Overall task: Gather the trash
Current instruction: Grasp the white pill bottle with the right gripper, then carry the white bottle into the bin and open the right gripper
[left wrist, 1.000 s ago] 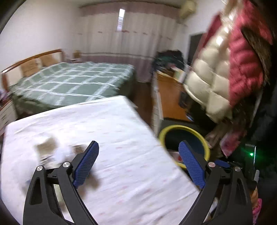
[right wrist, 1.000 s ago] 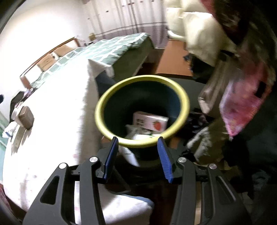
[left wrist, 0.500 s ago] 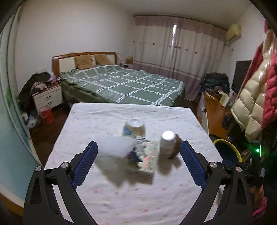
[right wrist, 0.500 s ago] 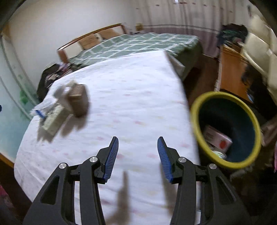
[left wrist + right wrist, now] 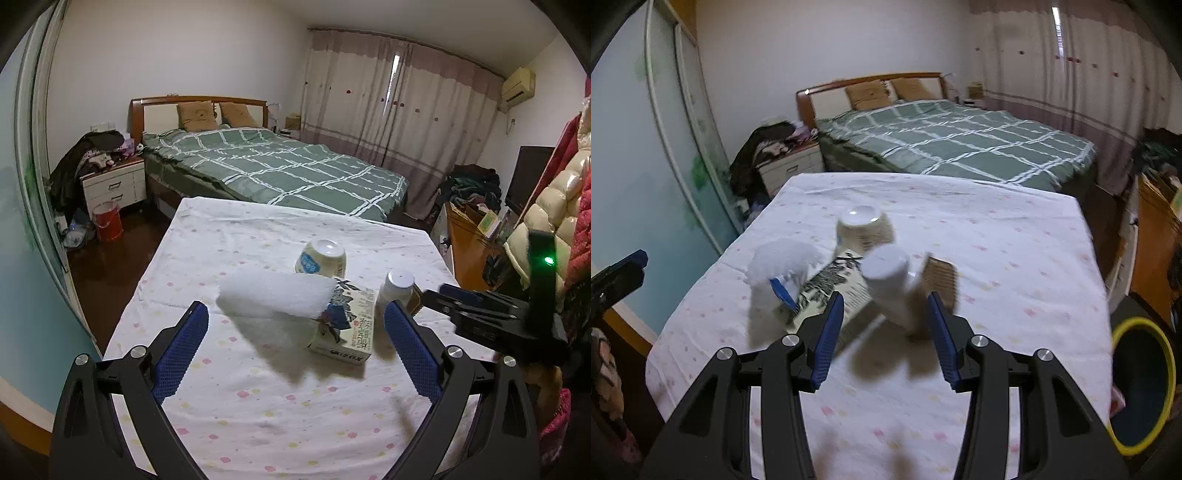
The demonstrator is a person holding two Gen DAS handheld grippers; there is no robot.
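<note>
Your left tool [image 5: 295, 350] hangs over the near half of the table [image 5: 258, 417], its blue pads spread wide with nothing between them. Your right tool [image 5: 886, 332] is partly spread, also empty, and points at the cluster of trash; in the left wrist view it enters from the table's right edge [image 5: 461, 302].

The trash sits near the middle of the table, on a white cloth with small coloured dots. Nearest you lies a flat printed carton [image 5: 347, 328], its long side running away from the near edge. A crumpled white tissue [image 5: 273, 295] rests against the carton's left end and reaches toward the left edge. A white bottle [image 5: 890, 280] stands at the carton's right side, and a brown ridged object [image 5: 938, 280] is just beside it toward the right edge; whether the two touch cannot be told. Behind the carton, toward the far edge, a cream cup [image 5: 321, 258] with a blue label stands upside down.

Off the table's near right corner, a dark bin with a yellow rim [image 5: 1145, 387] stands on the floor.

Beyond the far edge lie a bed with a green checked cover [image 5: 280, 170] and a white nightstand [image 5: 114, 184].
</note>
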